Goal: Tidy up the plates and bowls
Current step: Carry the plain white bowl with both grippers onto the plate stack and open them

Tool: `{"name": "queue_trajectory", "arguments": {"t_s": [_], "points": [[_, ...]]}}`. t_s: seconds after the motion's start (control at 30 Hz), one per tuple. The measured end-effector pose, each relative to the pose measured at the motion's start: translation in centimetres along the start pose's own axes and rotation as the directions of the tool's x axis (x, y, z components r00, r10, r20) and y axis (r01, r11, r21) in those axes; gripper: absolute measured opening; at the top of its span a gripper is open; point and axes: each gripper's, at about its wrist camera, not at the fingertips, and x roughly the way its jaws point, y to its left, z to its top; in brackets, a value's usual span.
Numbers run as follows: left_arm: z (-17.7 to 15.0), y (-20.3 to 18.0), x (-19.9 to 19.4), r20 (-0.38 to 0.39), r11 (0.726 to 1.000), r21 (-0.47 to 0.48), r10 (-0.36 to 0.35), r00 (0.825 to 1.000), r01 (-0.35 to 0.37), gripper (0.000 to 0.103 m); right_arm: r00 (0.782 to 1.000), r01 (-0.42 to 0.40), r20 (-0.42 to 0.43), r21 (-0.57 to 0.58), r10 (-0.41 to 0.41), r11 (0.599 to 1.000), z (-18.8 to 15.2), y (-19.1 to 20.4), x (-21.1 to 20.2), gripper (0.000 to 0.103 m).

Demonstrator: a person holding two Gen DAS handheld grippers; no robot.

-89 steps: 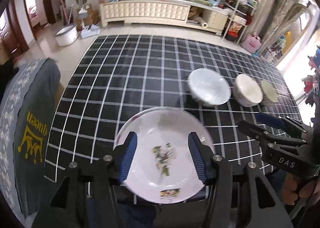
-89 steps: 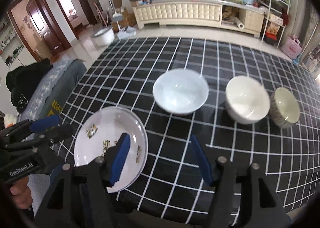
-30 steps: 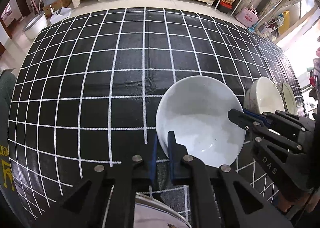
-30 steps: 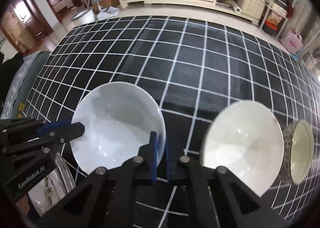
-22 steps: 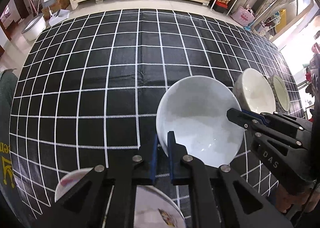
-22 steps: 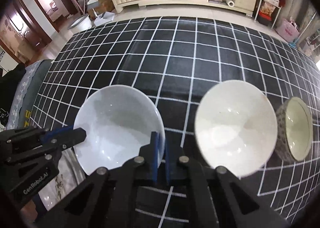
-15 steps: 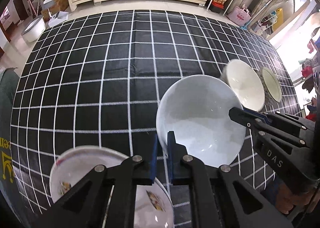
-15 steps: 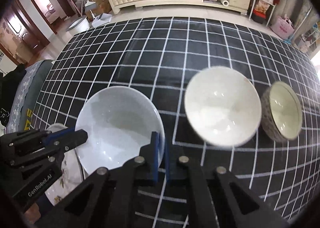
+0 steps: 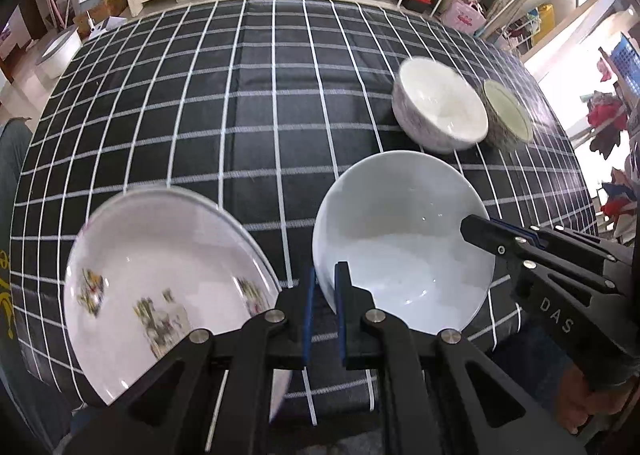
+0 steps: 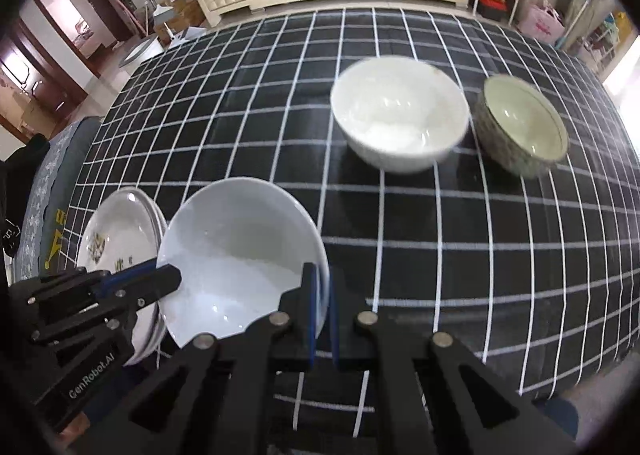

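The checked table (image 9: 260, 103) carries a decorated plate (image 9: 152, 287). The pale bowl (image 9: 400, 239), clamped at opposite rims by left gripper (image 9: 323, 307) and right gripper (image 10: 322, 319), has travelled from mid-table to just beside the plate, ready for stacking.

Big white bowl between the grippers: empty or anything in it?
Empty. The big white bowl shows bare glossy inside in both wrist views, with the left gripper and right gripper clamped on opposite rims.
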Motion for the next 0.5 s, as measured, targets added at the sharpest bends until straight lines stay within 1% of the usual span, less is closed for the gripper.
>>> {"name": "queue_trajectory", "arguments": {"t_s": [0.17,0.27,0.5], "points": [[-1.4,-0.5,0.4,-0.021,1.0,-0.004,-0.004,1.0,0.004,0.008,1.0,0.009,-0.021,0.008,-0.008,1.0,-1.8,-0.2,0.2,0.008],[-2.0,-0.8,0.4,-0.019,1.0,0.004,-0.005,1.0,0.005,0.008,1.0,-0.006,-0.025,0.031,0.007,1.0,-2.9,-0.5,0.4,0.008],[-2.5,-1.2,1.2,-0.035,1.0,0.01,0.007,0.999,-0.007,0.007,0.999,-0.01,-0.043,0.054,0.013,0.998,-3.7,-1.1,1.0,0.008]]}}
